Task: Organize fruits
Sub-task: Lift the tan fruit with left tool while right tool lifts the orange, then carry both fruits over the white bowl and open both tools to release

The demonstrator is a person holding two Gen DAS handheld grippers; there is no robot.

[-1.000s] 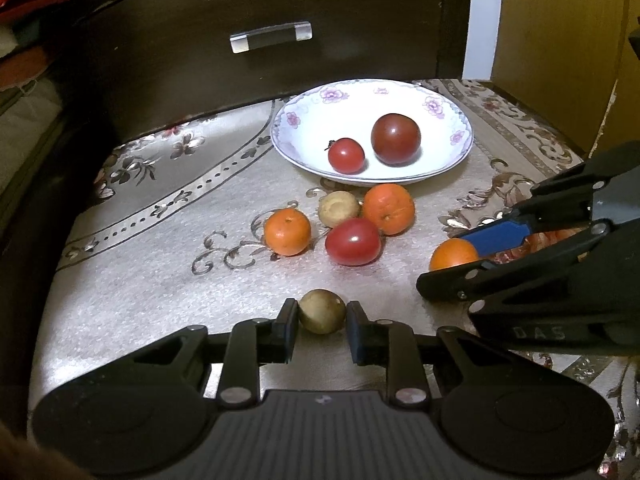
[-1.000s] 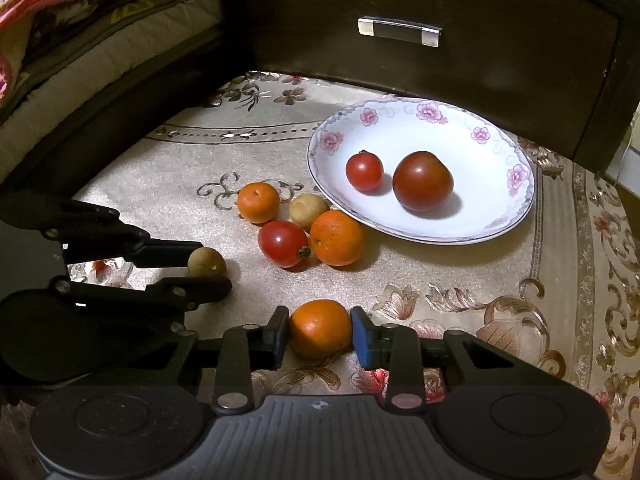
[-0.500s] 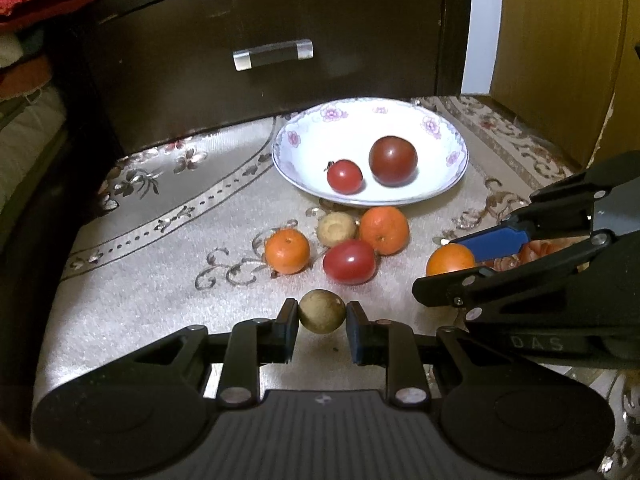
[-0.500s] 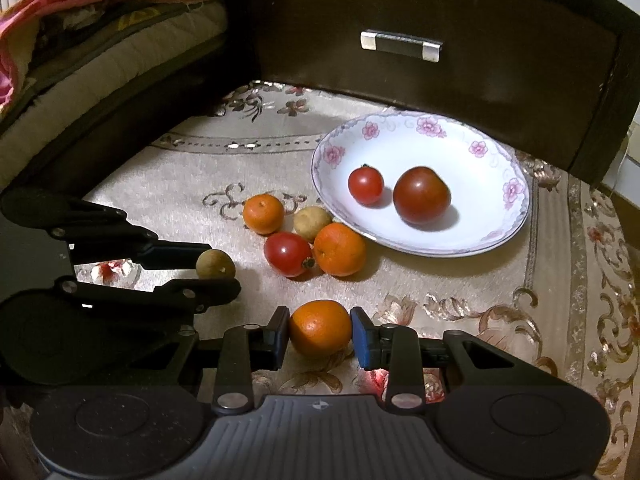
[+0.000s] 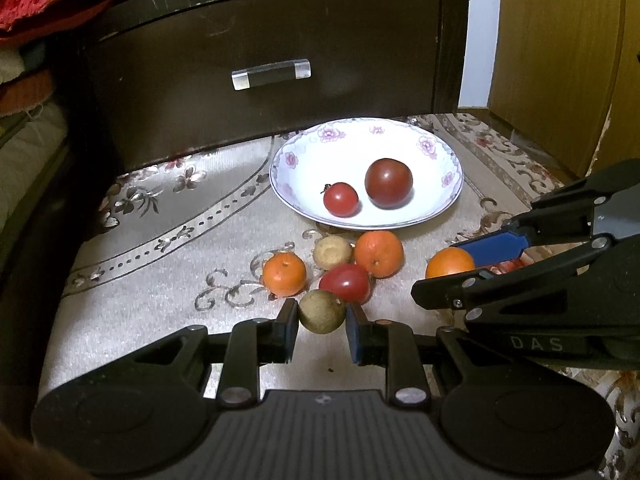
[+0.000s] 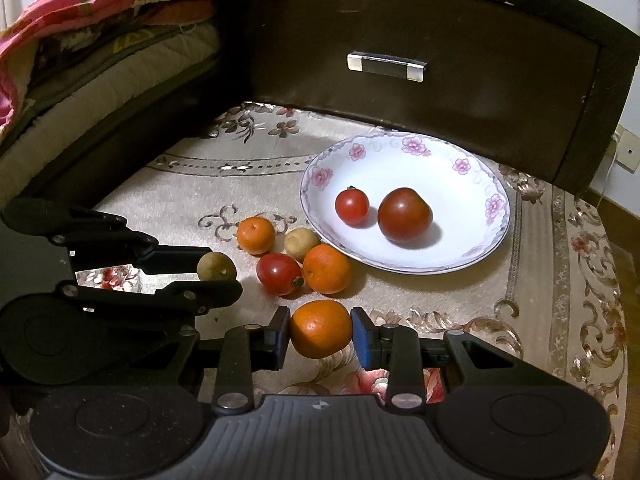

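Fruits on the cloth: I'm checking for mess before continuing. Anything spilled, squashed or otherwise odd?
Nothing stands out. The fruits look whole, the plate sits flat holding two tomatoes, and the cloth shows no spill.

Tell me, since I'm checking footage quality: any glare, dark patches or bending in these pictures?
Left wrist view: the plate glares white, the corners go dark, and the drawer bows from lens distortion. Right wrist view: sharp fruit, with the orange shading the cloth.

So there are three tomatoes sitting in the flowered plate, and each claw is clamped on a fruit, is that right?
Not quite. The right wrist view shows only two tomatoes in the flowered plate. The rest holds: the left claw grips a brownish fruit, the right claw an orange.
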